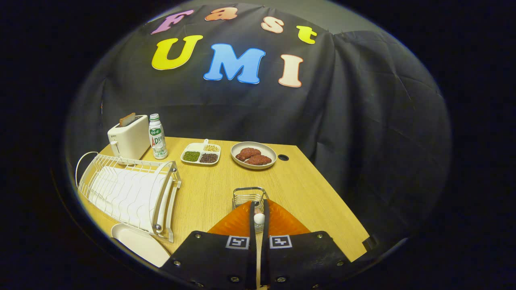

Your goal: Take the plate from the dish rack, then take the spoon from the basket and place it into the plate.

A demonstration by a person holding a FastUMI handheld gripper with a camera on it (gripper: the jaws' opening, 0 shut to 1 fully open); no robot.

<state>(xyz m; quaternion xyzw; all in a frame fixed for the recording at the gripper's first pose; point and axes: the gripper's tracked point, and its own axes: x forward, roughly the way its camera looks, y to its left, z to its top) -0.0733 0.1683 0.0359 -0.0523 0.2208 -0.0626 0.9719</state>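
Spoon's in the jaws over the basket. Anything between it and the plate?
Nothing visible. The gripper's jaws pinch the spoon above the basket; the plate lies left of them on bare table, the dish rack's corner close beside it.

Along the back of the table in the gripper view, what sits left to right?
Toaster → bottle → divided tray of beans → plate of meat. Nearer, the gripper has its jaws nearly closed around a white-ended handle at the wire basket.
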